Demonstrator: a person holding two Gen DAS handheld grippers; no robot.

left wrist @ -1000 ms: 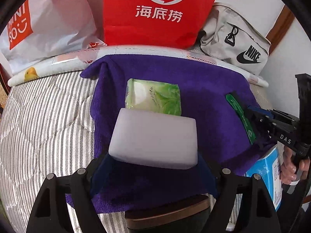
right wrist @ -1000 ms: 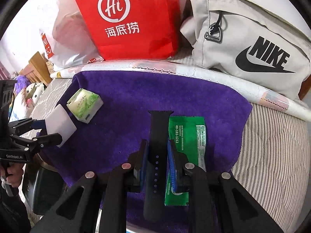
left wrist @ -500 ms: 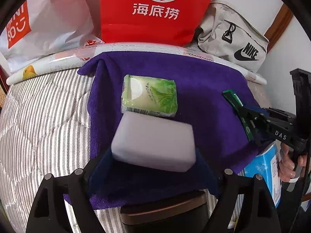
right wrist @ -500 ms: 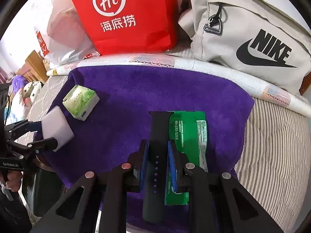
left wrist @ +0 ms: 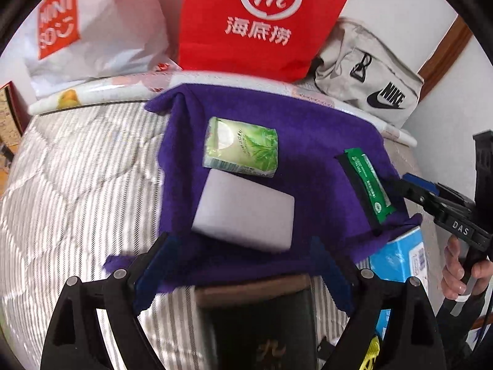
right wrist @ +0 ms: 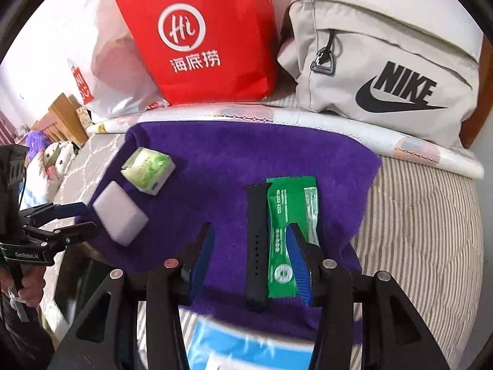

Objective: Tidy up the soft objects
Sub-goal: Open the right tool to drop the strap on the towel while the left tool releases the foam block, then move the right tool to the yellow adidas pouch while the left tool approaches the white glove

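A purple towel (left wrist: 320,141) lies spread on the striped bed. On it lie a white sponge block (left wrist: 243,209), a green tissue pack (left wrist: 242,148) just beyond it, a black watch strap (right wrist: 257,243) and a green sachet (right wrist: 291,237) side by side. My left gripper (left wrist: 240,256) is open, just behind the sponge, not touching it. My right gripper (right wrist: 251,252) is open, its fingers either side of the strap and over the sachet. The towel (right wrist: 234,160), sponge (right wrist: 120,212) and tissue pack (right wrist: 148,169) also show in the right wrist view.
A red paper bag (left wrist: 265,21), a white shopping bag (left wrist: 92,27) and a grey Nike bag (left wrist: 369,77) stand along the back. A blue box (left wrist: 397,259) sits at the towel's near right corner. A dark wooden object (left wrist: 255,317) lies below the left gripper.
My left gripper has opened and let go of the sponge, which now lies on the towel. My right gripper has opened and released the watch strap beside the sachet.
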